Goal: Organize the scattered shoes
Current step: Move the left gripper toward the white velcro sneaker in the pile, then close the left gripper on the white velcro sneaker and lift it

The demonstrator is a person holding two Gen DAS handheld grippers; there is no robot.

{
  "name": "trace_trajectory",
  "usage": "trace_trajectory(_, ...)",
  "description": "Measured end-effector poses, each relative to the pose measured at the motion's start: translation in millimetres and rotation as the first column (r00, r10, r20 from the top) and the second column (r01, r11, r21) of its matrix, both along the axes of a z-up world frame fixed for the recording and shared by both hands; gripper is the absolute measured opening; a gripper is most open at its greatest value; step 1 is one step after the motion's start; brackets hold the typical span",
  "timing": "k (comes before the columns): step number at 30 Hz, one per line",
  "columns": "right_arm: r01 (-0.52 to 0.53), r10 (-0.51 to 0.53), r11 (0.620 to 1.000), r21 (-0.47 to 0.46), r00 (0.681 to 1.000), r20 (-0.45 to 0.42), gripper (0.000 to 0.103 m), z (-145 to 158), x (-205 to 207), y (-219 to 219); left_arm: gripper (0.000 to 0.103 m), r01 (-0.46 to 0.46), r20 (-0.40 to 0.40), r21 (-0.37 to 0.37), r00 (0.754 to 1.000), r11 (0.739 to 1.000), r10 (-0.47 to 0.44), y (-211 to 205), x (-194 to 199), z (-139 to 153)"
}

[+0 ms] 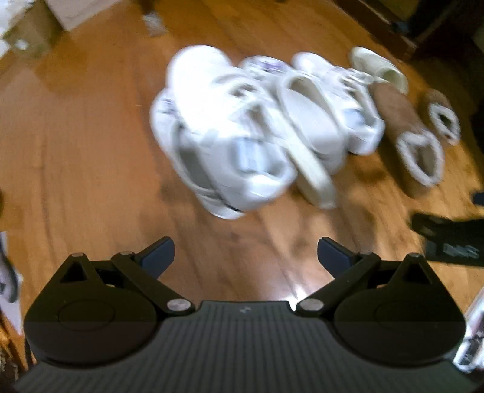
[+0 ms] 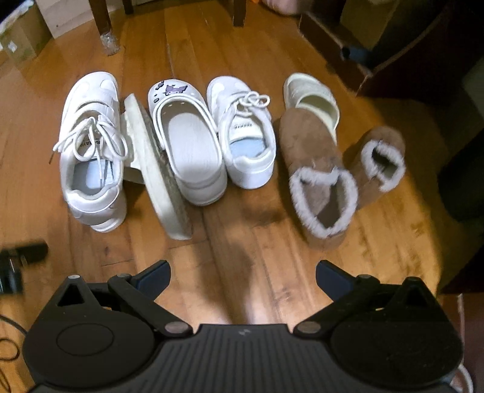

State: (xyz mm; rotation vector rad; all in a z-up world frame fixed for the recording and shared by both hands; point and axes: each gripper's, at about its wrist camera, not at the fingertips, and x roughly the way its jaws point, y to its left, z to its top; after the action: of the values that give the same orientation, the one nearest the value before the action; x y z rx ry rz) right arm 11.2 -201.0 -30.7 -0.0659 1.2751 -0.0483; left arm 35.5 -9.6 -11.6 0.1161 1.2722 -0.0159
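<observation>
Both tools released, jaws wide, empty: left tool [image 1: 245, 251], right tool [image 2: 242, 273], above wood floor [image 2: 248, 272]. Shoes in a row ahead: left sneaker [image 2: 90, 151], clog on edge [image 2: 157, 169] wedged against upright clog [image 2: 187, 142], right sneaker [image 2: 245, 136], cream slide [image 2: 314, 96], two fur slippers [image 2: 317, 181]. Chair legs [image 2: 103, 18] and boxes [image 2: 348, 39] behind. Left view blurred; right view sharp, shows laces and clog charm.

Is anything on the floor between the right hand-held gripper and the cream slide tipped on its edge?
Nothing visible. Bare wooden floor lies between the open right hand-held gripper and the slide.
</observation>
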Motion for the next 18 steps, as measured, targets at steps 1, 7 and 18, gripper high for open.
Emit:
trace_trajectory(1,0.004,-0.004,1.000,0.007,1.000,0.000,0.102,1,-4,-1,0.103,-0.026,0.009,0.006,1.000,1.000,0.026,8,3,0)
trace_trajectory(7,0.040,-0.038,0.996,0.081,0.999,-0.025,0.102,0,-21,0,0.103,-0.150,0.061,-0.064,0.986,0.987,0.154,35,16,-9)
trace_trajectory(18,0.024,-0.016,0.982,0.187,0.999,-0.046,0.102,10,17,-17,0.065,-0.151,0.085,-0.036,0.984,0.988,0.154,14,44,-51)
